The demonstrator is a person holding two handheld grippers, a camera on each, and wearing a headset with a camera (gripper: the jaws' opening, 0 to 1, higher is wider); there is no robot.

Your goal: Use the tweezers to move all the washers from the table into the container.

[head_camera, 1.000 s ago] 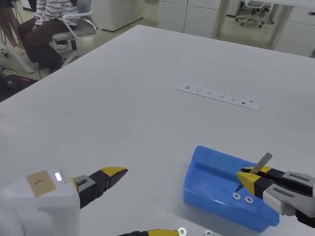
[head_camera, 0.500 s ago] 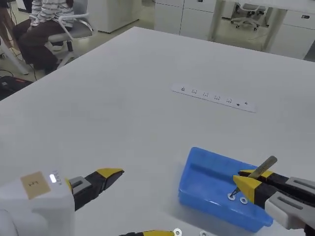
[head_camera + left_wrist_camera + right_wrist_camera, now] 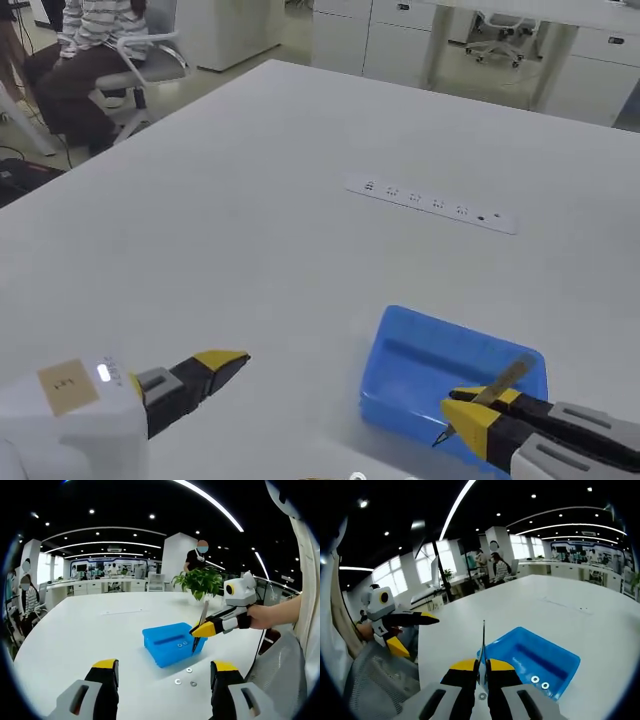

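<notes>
Fingers clamped on the tweezers (image 3: pixel 483 640), the right gripper (image 3: pixel 482 666) hangs at the near edge of the blue container (image 3: pixel 167 656). Three loose washers (image 3: pixel 189 670) lie on the bench (image 3: pixel 75 640) at 6 o'clock from the tips. The left gripper (image 3: pixel 165 665) gapes wide.

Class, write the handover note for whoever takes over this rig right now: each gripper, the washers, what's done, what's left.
Left gripper: open, empty, above the table.
Right gripper: shut on the tweezers, tips at the near side of the blue container.
Done: two washers in the container.
Left: three washers on the table, just in front of the container.
</notes>
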